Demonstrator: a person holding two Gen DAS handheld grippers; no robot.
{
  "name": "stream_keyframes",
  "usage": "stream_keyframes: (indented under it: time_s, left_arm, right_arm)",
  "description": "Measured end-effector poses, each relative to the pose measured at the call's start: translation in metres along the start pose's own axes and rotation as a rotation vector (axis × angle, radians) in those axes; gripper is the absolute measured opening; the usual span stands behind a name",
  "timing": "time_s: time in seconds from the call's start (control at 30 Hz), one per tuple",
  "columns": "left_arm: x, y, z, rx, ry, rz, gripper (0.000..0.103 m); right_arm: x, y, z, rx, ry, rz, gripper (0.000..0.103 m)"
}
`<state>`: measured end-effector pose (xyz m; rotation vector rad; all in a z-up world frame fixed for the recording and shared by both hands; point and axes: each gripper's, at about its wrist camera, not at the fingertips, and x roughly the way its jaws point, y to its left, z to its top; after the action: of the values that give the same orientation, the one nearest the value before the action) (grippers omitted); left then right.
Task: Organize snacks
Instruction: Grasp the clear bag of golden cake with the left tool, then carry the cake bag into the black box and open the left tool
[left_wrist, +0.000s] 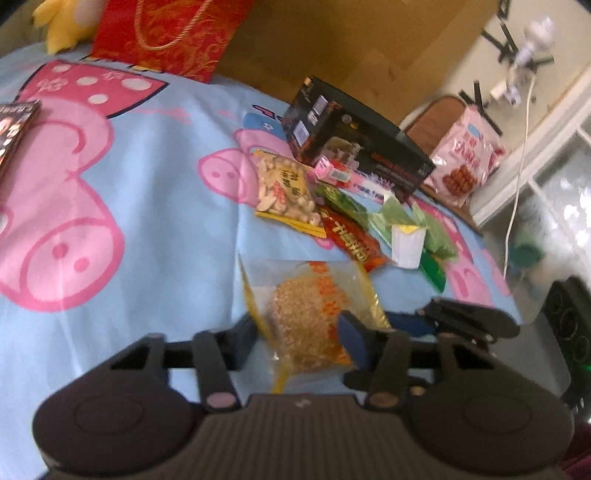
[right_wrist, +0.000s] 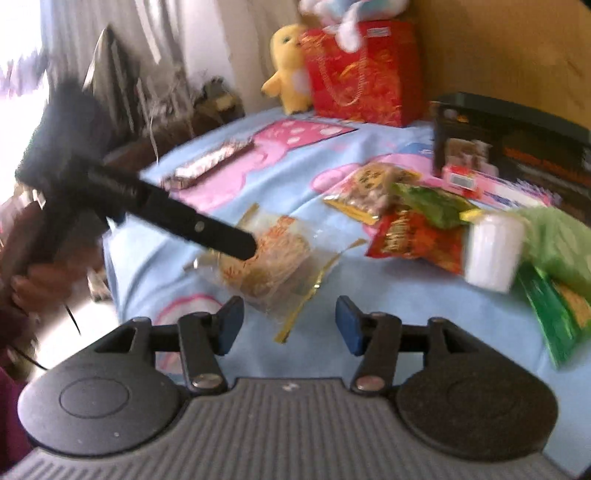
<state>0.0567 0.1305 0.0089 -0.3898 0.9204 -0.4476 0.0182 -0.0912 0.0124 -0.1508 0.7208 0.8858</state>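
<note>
Left gripper (left_wrist: 301, 341) over a bed sheet (left_wrist: 155, 206), fingers (left_wrist: 354, 341) part open around a clear bag of round rice cake (left_wrist: 310, 317); contact of pads uncertain. Right gripper (right_wrist: 290, 325) near, fingers part open, empty, just short of that bag. Farther right: peanut packet (left_wrist: 284, 188), red packet (left_wrist: 351, 240), white cup (left_wrist: 406, 245), black box (left_wrist: 354, 144).

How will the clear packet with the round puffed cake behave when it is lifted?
The clear packet is thin crinkled film, so probably slippery, its loose edges floppy. The puffed cake inside looks light and crumbly, so a hard squeeze from the left hand-held gripper may crush it.
</note>
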Motion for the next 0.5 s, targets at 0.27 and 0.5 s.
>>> stream_keyframes:
  time_s: [0.27,0.5]
  left_arm:
    - [-0.004,-0.045,0.048,0.124,-0.081,-0.046,0.044]
    - [0.047,-0.099,0.145,0.205,-0.188,-0.122,0.046]
  right_arm:
    - [-0.016,-0.018,0.03,0.024,-0.099,-0.078,0.048]
    - [-0.046,-0.095,0.089,0.072,-0.219,-0.257,0.048]
